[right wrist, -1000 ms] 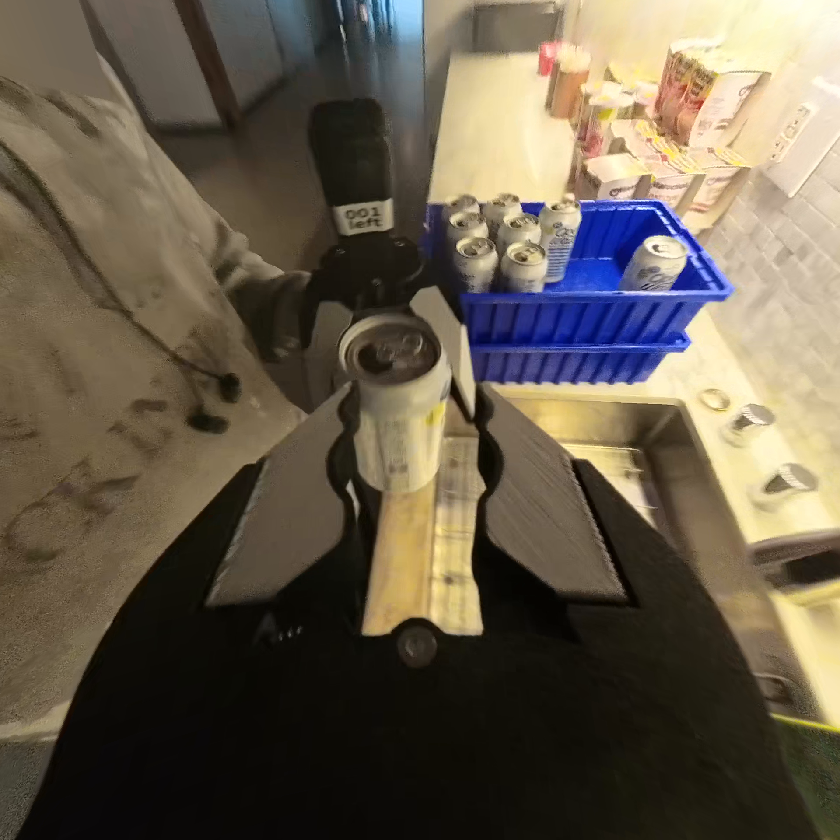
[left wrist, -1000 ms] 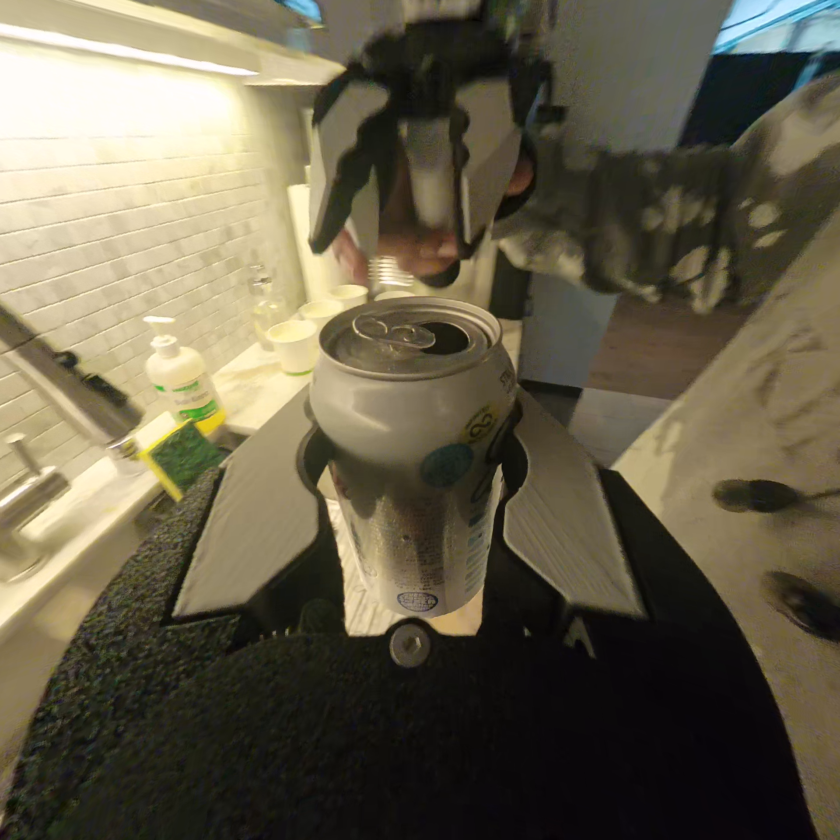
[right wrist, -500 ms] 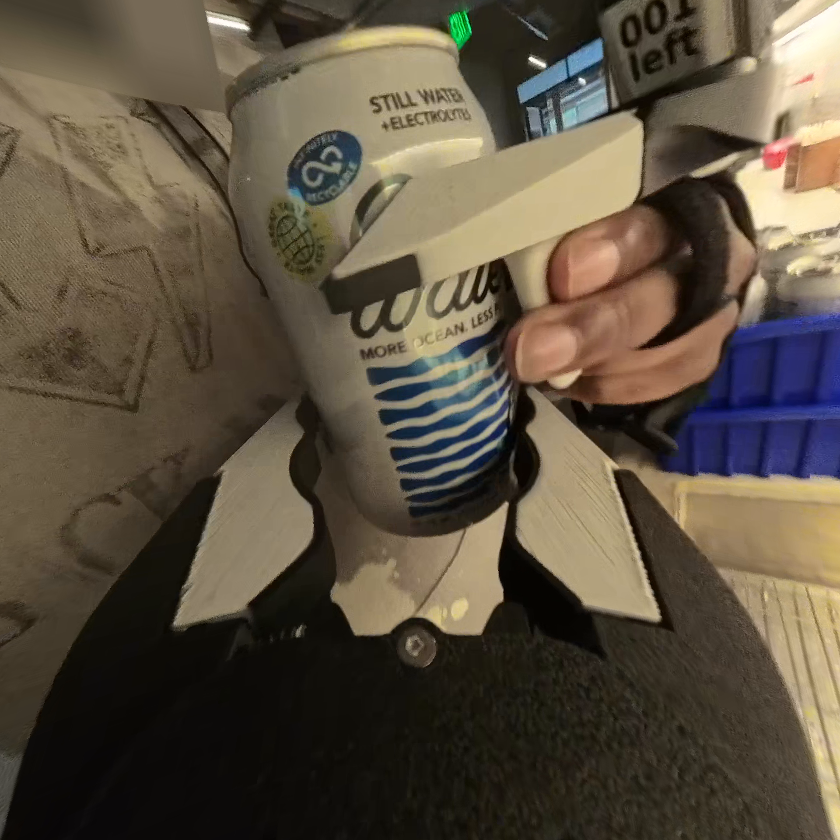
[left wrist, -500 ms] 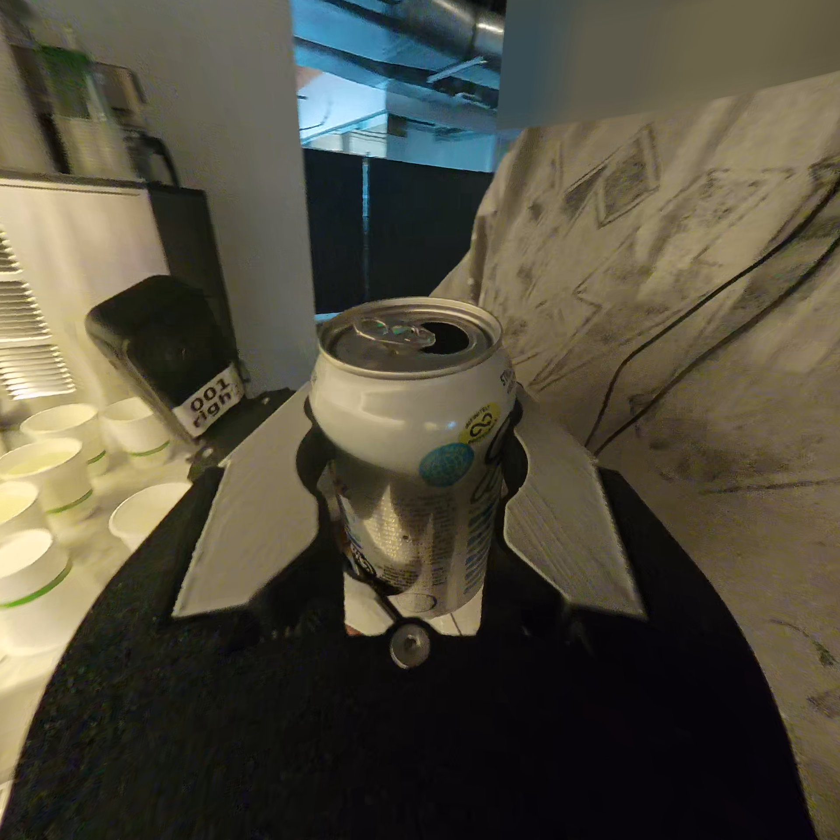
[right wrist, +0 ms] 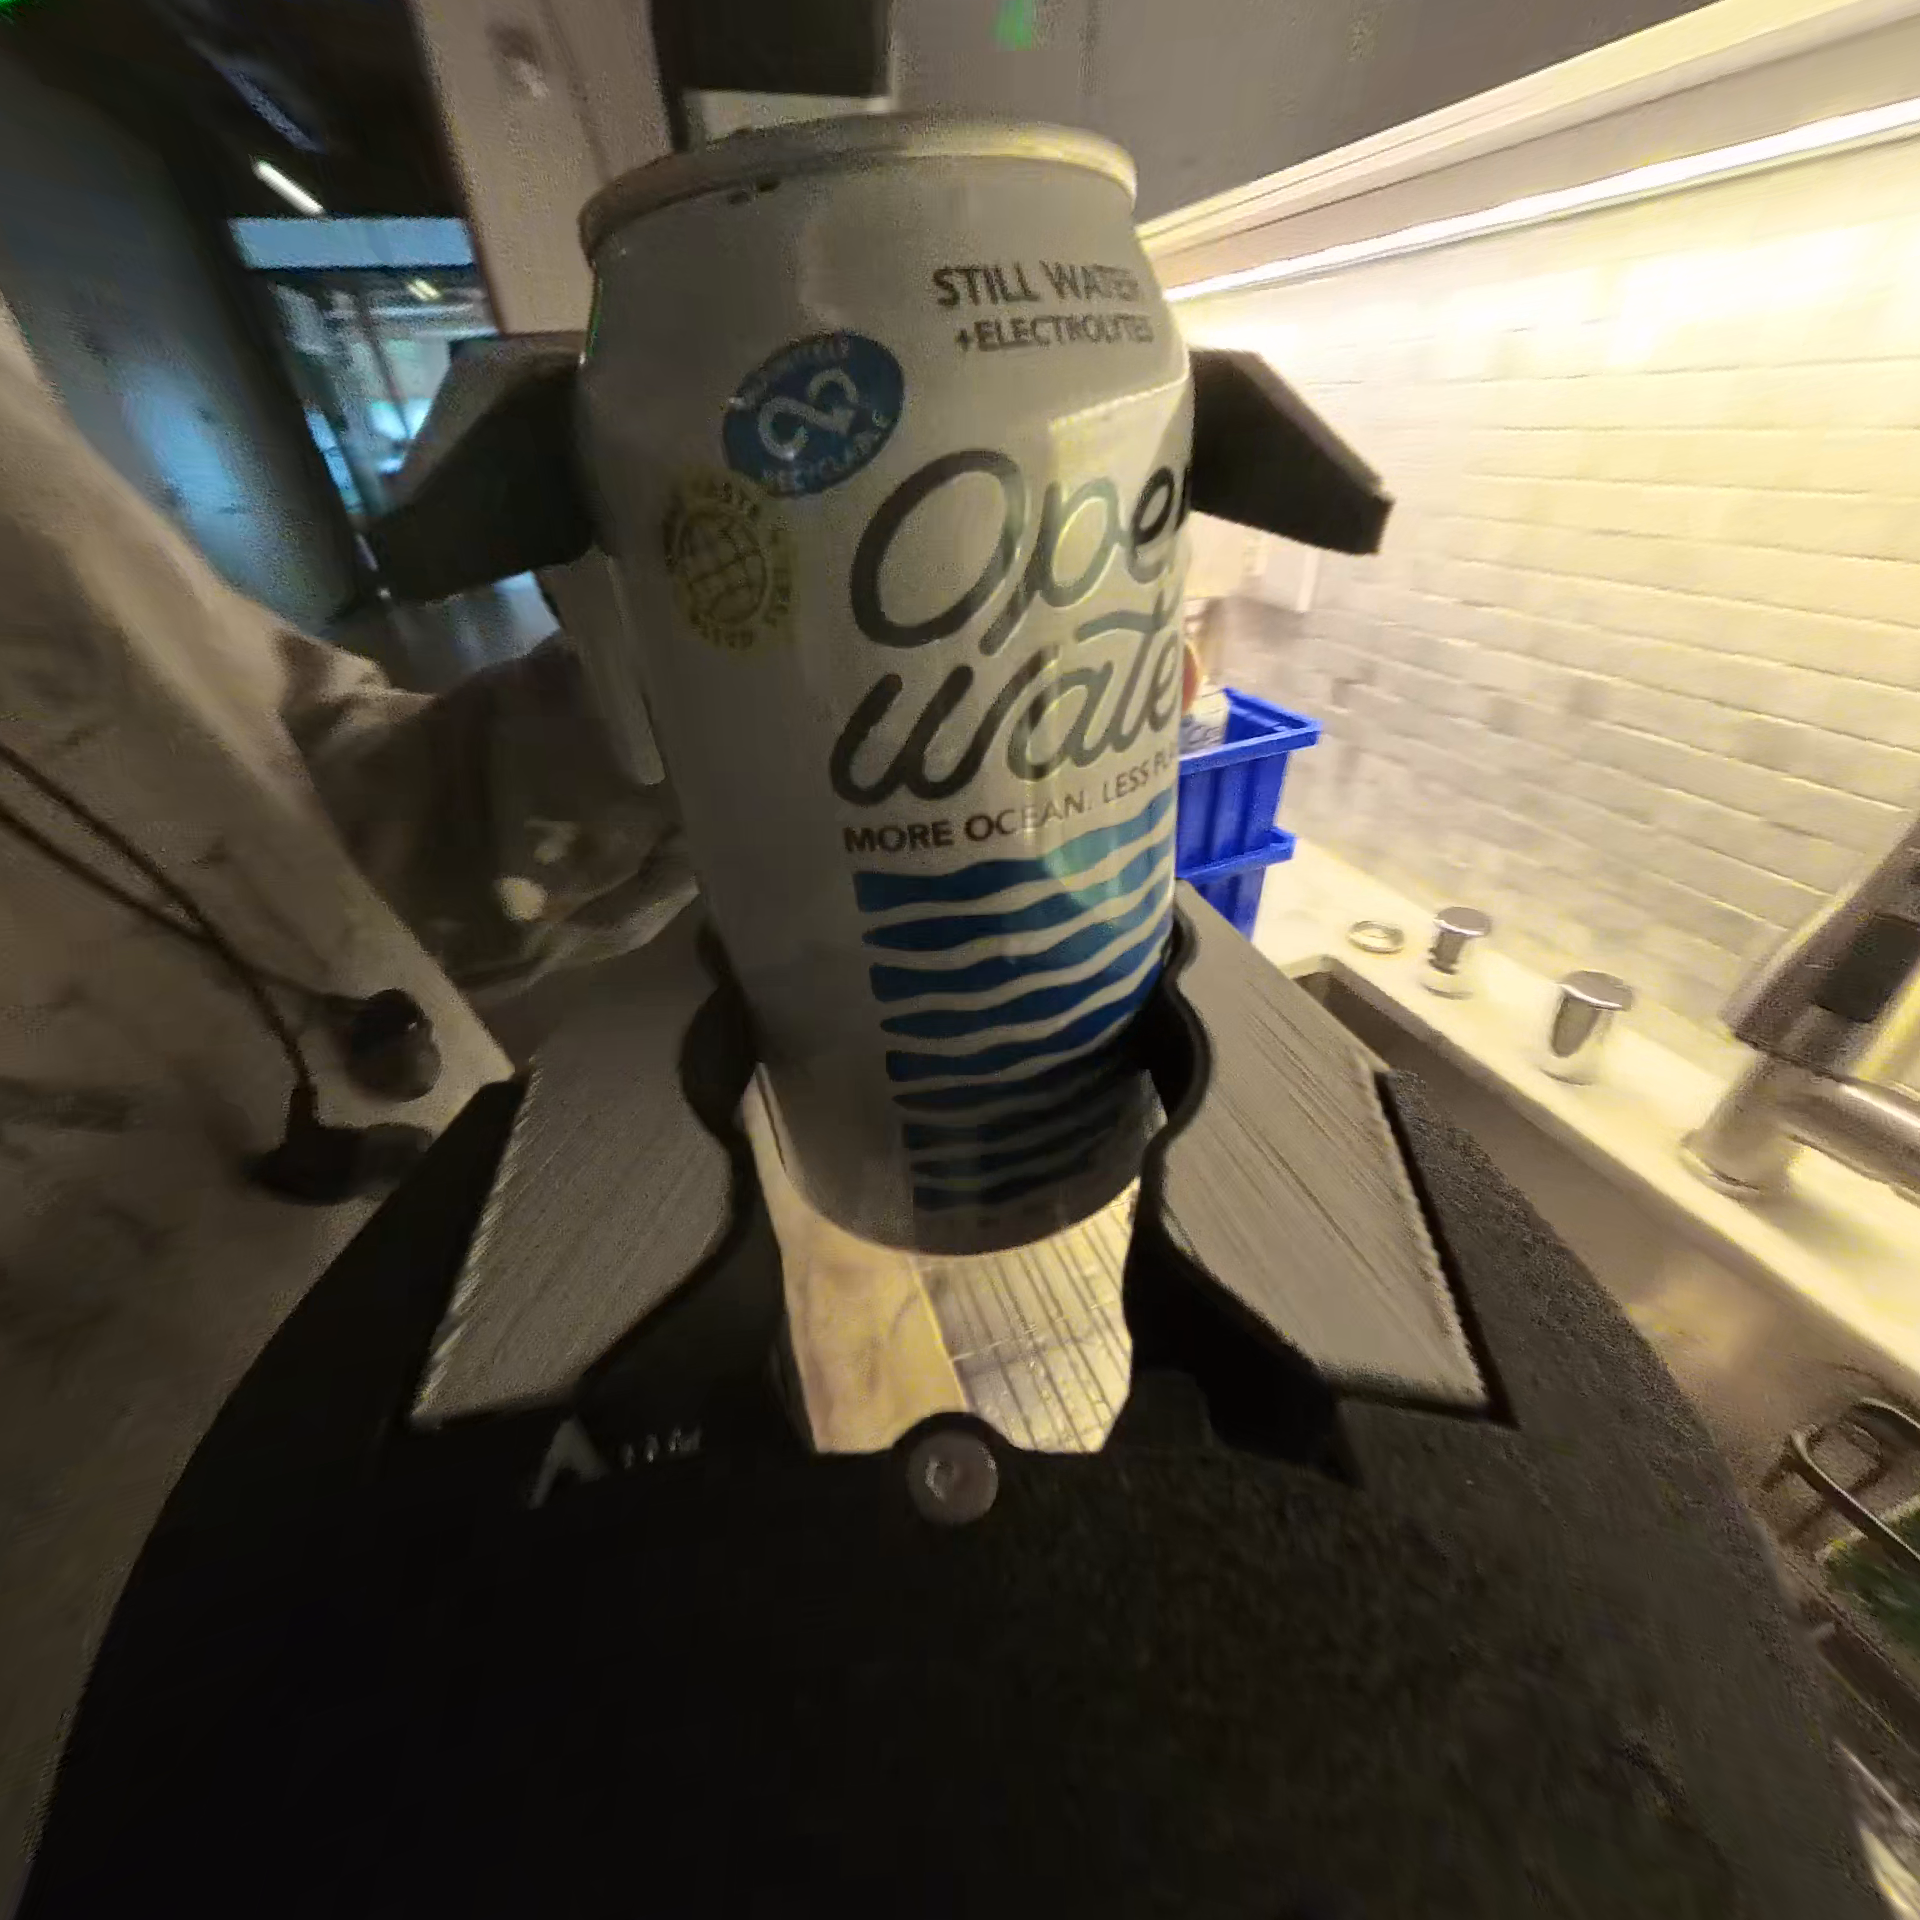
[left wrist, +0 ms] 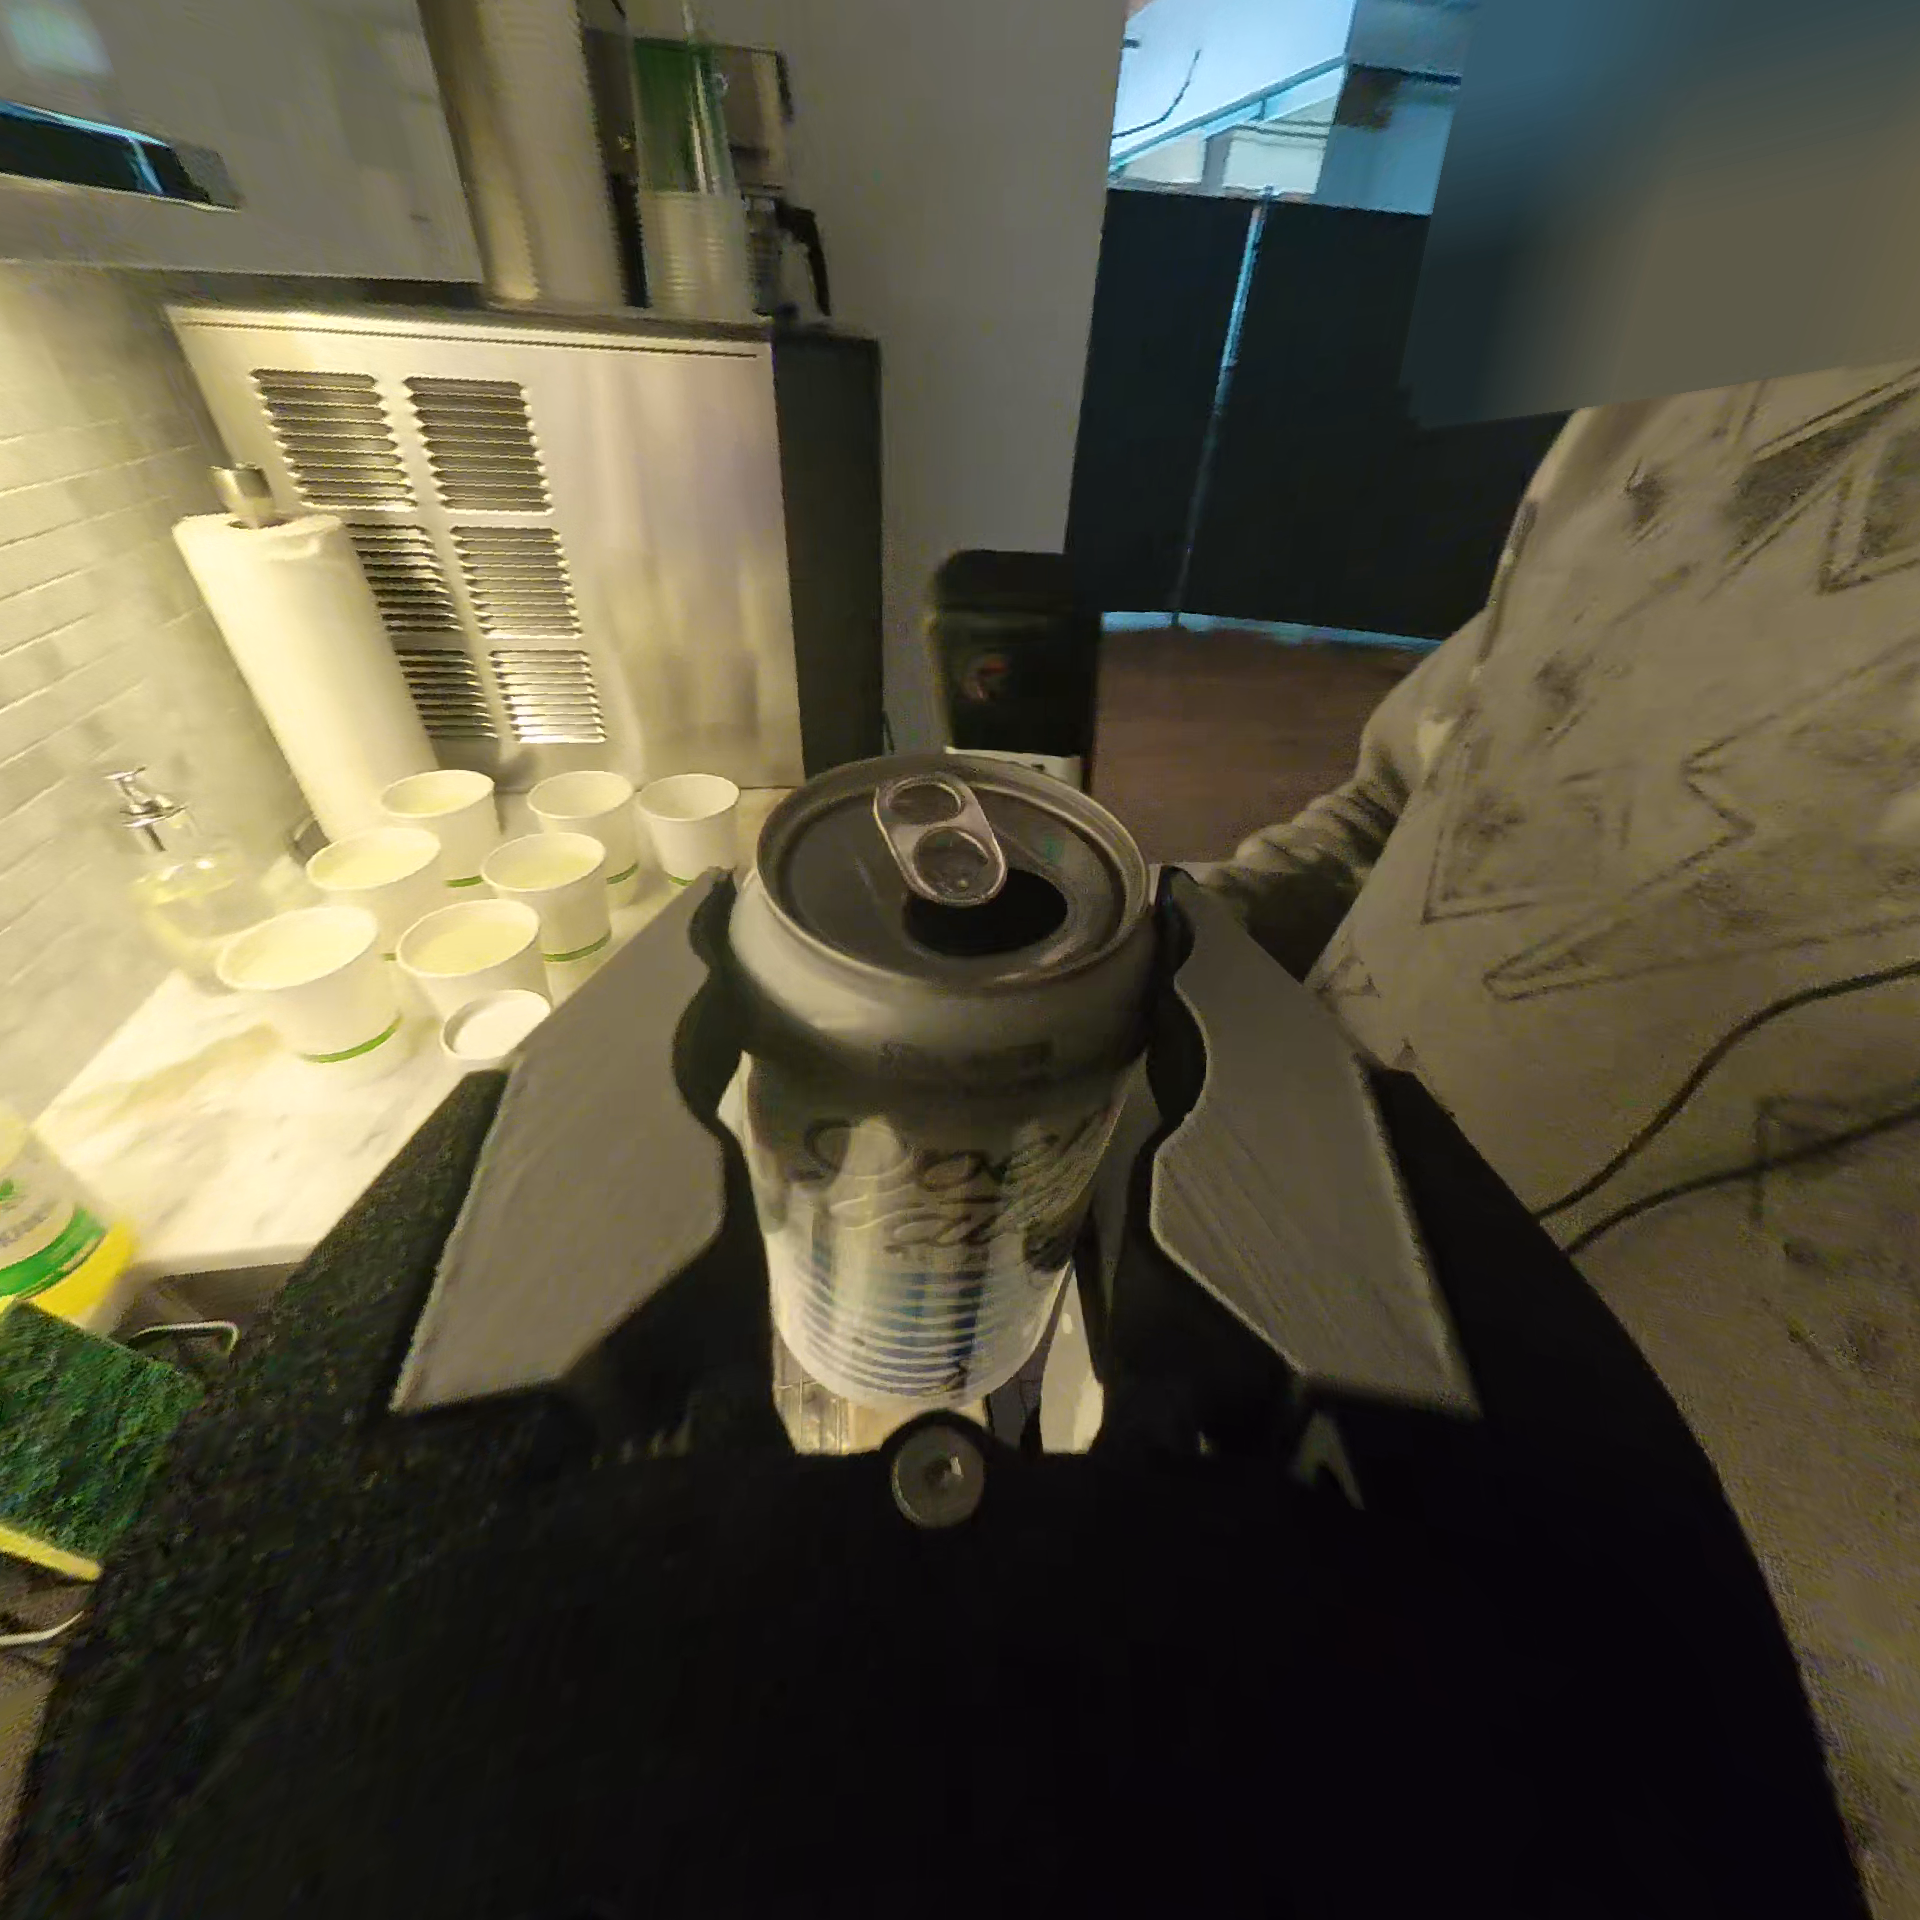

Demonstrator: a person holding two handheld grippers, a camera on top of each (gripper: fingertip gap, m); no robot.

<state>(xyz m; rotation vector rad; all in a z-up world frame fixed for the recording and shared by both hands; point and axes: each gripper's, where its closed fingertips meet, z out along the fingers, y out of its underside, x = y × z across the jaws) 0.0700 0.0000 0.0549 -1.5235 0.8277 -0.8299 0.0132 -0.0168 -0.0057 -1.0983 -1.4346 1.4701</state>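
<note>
Counter: pale marbled worktop [left wrist: 239, 1132] at left, carrying white paper cups [left wrist: 312, 977], a paper towel roll [left wrist: 301, 665] and a green sponge [left wrist: 73, 1444]; louvred steel appliance [left wrist: 468, 540] behind.
Can: opened aluminium can [left wrist: 935, 1049], smooth, dented near the top, white with blue waves [right wrist: 935, 727].
Left gripper [left wrist: 940, 997]: ribbed fingers clamped on the can's upper part.
Right gripper [right wrist: 951, 1049]: fingers closed around its lower part.
Sink side: steel sink [right wrist: 1558, 1195], faucet [right wrist: 1808, 1081], blue bins [right wrist: 1236, 790], tiled wall [right wrist: 1610, 582] close by at right.
</note>
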